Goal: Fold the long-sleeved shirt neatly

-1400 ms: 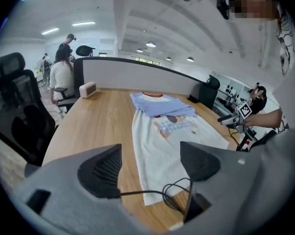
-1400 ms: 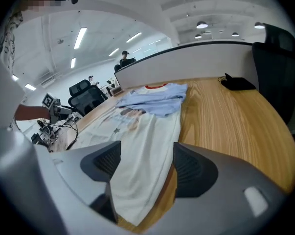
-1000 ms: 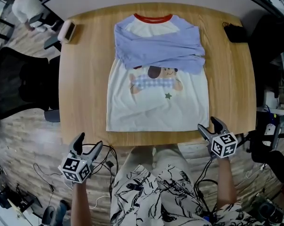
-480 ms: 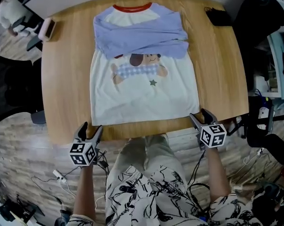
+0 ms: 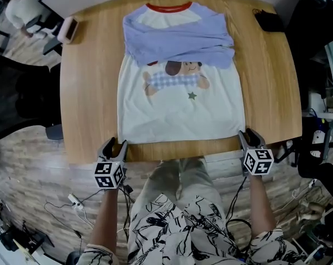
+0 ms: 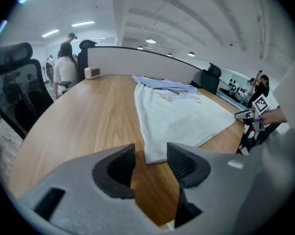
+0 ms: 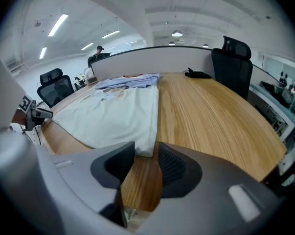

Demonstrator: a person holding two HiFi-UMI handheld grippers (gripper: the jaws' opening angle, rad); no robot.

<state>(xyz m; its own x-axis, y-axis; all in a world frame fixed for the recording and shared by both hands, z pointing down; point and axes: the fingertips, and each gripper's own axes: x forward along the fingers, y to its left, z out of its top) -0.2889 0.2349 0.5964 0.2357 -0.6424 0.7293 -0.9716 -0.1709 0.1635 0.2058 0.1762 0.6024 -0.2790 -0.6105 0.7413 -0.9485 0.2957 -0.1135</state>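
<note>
At the desk's [image 5: 89, 93] near edge, you hold a gripper at each hem corner of the long-sleeved shirt [image 5: 180, 112]. The shirt lies flat and face up in the middle of the desk, its red collar [image 5: 169, 7] toward the far edge. Its two blue sleeves [image 5: 180, 40] are folded across the chest, above a dog print [image 5: 177, 79].

Your left gripper [image 5: 114, 146] points at the hem's near-left corner. Its jaws have just been closing and stand partly apart. The cloth corner lies just off their tips, with bare wood showing in the gap and neither pad pressing on it.

Your right gripper [image 5: 249, 137] meets the near-right corner the same way. Its jaws have also just been closing, to a narrower gap, and the hem corner sits right at the tips, not yet pinched.

A black pouch [image 5: 268, 21] rests at the desk's far-right corner and a small device [image 5: 69, 29] at the far-left corner. A black office chair [image 5: 17, 98] stands off the left edge.
</note>
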